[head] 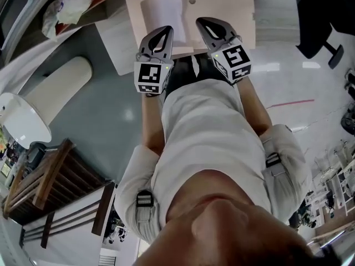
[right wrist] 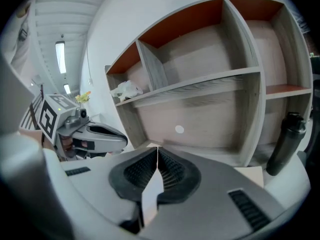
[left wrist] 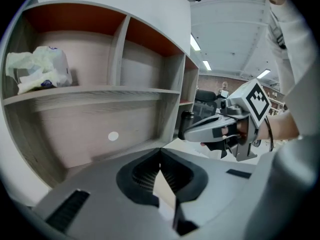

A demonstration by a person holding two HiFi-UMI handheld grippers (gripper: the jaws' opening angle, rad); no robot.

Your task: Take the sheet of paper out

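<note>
Left gripper [head: 165, 31] and right gripper [head: 207, 22] grey, ribbed pads [right wrist: 172, 170] black, cubes [head: 153, 77] patterned in black-and-white squares. Sheet of paper [head: 161, 10] white. Shelf unit [right wrist: 210, 80] pale wood grain with orange-red top panels; bottle [right wrist: 287, 144] black; bag [left wrist: 37, 69] white with blue print.

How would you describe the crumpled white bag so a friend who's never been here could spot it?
Start at the pale wooden shelf unit with reddish compartment ceilings. In its upper row, the leftmost compartment holds the bag. It is the only soft, crumpled white thing there; the dark bottle stands upright lower down, at the right end.
</note>
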